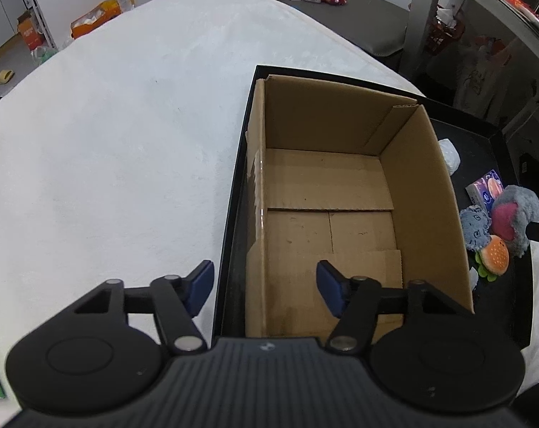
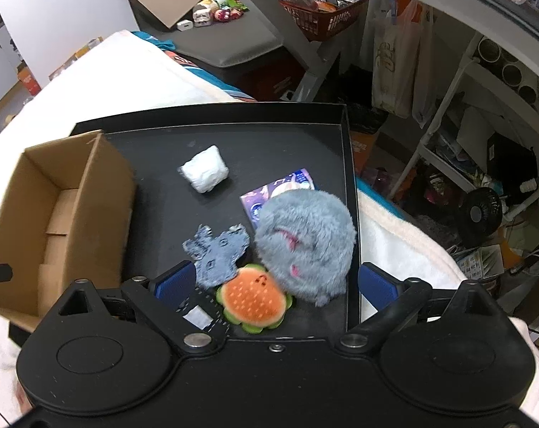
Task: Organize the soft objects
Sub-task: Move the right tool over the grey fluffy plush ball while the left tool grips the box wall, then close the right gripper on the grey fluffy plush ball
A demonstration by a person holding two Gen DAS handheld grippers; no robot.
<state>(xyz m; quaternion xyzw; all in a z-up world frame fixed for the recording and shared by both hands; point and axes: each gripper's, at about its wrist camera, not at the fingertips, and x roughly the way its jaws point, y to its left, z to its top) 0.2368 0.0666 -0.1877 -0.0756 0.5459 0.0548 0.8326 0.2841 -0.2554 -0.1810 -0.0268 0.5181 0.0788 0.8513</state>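
An open cardboard box (image 1: 340, 192) stands empty on the left part of a black tray (image 2: 269, 135). Right of the box lie a big grey furry plush (image 2: 305, 242), a small blue-grey plush (image 2: 216, 253), an orange burger plush (image 2: 253, 299), a white soft bundle (image 2: 204, 169) and a purple tissue pack (image 2: 287, 185). My left gripper (image 1: 266, 289) is open and empty, above the box's near left wall. My right gripper (image 2: 276, 285) is open and empty, above the burger plush and the grey plush. The same toys show in the left wrist view (image 1: 497, 224).
The tray lies on a bed with a white blanket (image 1: 109, 142). Beyond the bed are a dark bench (image 2: 234, 42) with small items, a red basket (image 2: 323, 14), and shelves (image 2: 483, 125) to the right. The tray's raised rim (image 2: 351, 196) runs along the right of the toys.
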